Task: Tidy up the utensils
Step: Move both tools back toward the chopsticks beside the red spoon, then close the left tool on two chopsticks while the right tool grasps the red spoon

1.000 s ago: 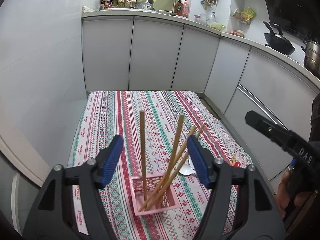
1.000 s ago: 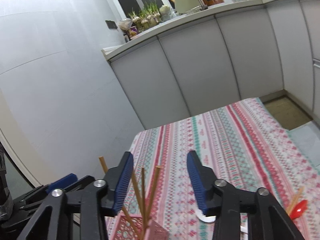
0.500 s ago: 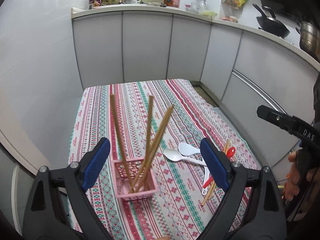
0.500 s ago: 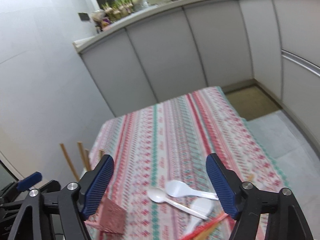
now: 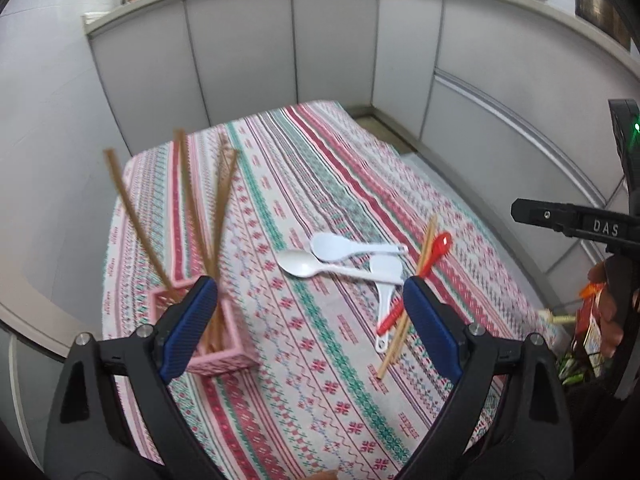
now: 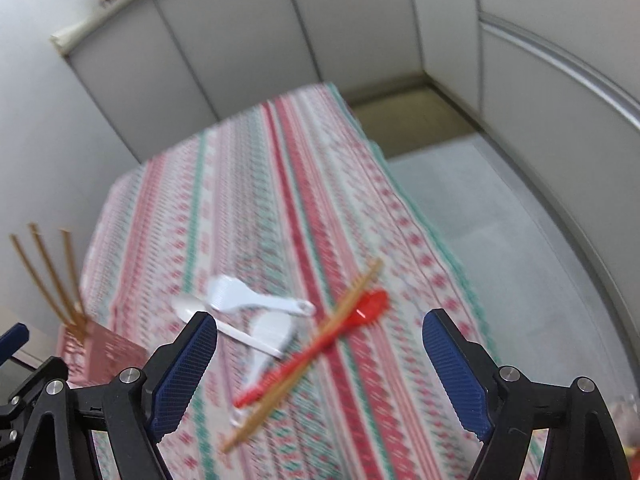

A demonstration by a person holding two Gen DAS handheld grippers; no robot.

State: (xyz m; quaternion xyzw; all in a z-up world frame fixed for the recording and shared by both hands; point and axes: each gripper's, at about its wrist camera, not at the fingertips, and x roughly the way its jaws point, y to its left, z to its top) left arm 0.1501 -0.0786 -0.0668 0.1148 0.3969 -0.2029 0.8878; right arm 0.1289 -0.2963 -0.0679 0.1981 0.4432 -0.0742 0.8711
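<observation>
The left wrist view is sharp and takes in the whole table (image 5: 320, 184): the pink basket (image 5: 224, 354) at its left edge, the black body of the right gripper at the far right with fingers of a hand (image 5: 610, 316) under it, and pans on the counter. The right wrist view is blurred; it shows only a corner of the basket (image 6: 108, 356), plus the floor (image 6: 500, 240) beyond the table's right side, which the other view barely shows.

About five chopsticks (image 5: 132, 220) stand leaning in the basket. On the cloth lie three white spoons (image 5: 344, 246), one red spoon (image 5: 434, 250) and a loose pair of chopsticks (image 5: 404, 324) crossing it, all in one cluster well apart from the basket.

Both grippers tilt down toward the table. The left gripper (image 5: 310, 330) has its jaws spread wide and empty, its left finger in front of the basket. The right gripper (image 6: 320, 364) has its jaws opening, nothing gripped; the red spoon and loose chopsticks show between its fingers.
</observation>
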